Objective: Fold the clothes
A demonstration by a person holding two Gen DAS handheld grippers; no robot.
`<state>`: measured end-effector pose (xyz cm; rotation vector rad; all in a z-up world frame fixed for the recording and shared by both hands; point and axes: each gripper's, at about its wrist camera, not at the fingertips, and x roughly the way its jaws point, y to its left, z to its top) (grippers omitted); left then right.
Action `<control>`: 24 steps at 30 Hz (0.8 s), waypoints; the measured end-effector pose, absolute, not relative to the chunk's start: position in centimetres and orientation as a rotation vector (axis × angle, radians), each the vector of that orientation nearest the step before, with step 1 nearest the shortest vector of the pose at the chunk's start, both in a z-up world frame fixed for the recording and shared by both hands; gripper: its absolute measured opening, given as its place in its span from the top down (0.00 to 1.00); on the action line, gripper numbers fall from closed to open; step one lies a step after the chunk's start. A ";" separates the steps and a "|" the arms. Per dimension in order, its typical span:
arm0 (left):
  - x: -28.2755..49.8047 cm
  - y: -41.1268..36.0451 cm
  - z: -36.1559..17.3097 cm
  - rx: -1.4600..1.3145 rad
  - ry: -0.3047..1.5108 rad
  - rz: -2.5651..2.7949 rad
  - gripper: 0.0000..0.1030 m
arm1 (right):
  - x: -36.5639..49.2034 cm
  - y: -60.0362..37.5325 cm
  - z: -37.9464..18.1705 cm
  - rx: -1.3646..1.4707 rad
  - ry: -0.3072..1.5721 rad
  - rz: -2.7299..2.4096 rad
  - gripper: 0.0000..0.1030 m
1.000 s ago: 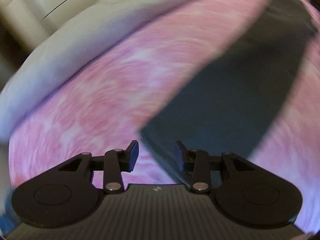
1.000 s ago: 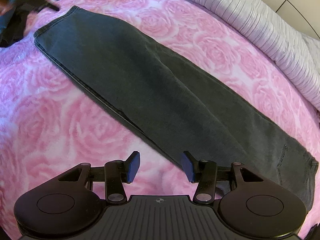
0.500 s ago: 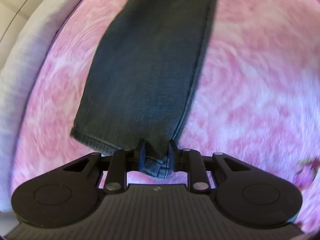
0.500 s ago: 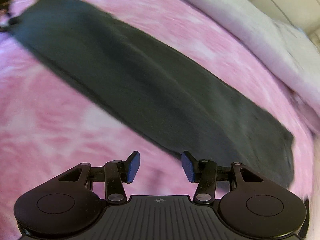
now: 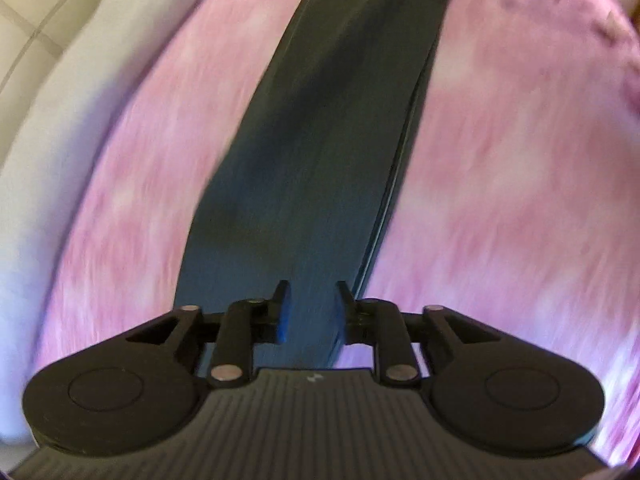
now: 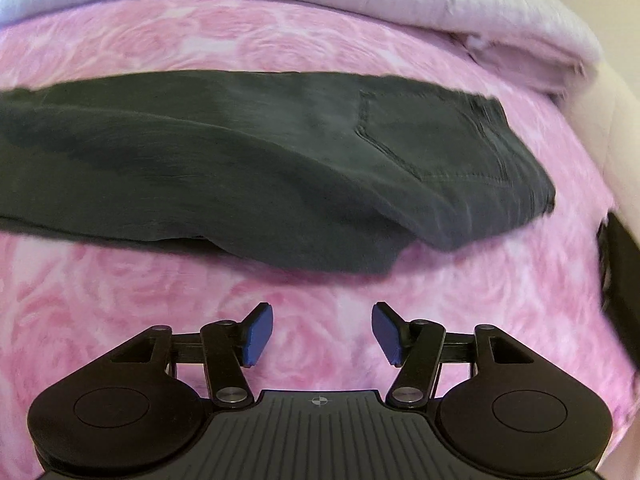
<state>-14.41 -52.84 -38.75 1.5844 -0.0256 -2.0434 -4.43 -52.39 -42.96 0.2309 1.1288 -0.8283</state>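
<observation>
Right wrist view shows dark jeans [image 6: 248,160] lying flat on the pink bed [image 6: 320,40]; both grippers' jaws gape, holding nothing. Denim looks heavy, limp, grippy; best pinched at waistband or hem.

The light is soft and even. The left wrist view is very smeared: the pink rose-patterned blanket [image 5: 500,184] is streaky. The right wrist view is sharper. Both pictures bend at the edges, with dark corners.
</observation>
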 end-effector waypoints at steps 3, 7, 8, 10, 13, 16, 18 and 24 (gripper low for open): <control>-22.7 -52.1 -39.1 1.521 -0.166 -2.185 0.66 | -6.0 -53.0 -42.5 0.294 1.074 -0.836 0.43; -34.0 -50.4 -41.1 1.454 -0.400 -2.355 0.60 | -8.6 -53.7 -41.9 0.349 1.020 -0.856 0.43; -36.6 -50.0 -42.0 1.444 -0.456 -2.391 0.60 | -9.4 -53.9 -41.8 0.353 1.013 -0.865 0.43; -40.8 -49.8 -43.6 1.453 -0.529 -2.428 0.59 | -10.9 -54.2 -41.5 0.362 0.998 -0.882 0.43; -45.2 -50.3 -45.7 1.488 -0.635 -2.453 0.59 | -13.2 -54.3 -41.2 0.376 0.974 -0.888 0.43; -46.6 -52.4 -44.7 1.447 -0.455 -2.579 0.59 | -14.9 -54.3 -40.8 0.371 0.956 -0.897 0.43; -45.9 -55.2 -42.5 1.343 -0.236 -2.609 0.58 | -15.7 -54.3 -40.5 0.379 0.939 -0.913 0.43; -42.0 -65.7 -40.3 1.311 0.019 -2.389 0.58 | -15.2 -54.3 -39.7 0.393 0.896 -0.898 0.43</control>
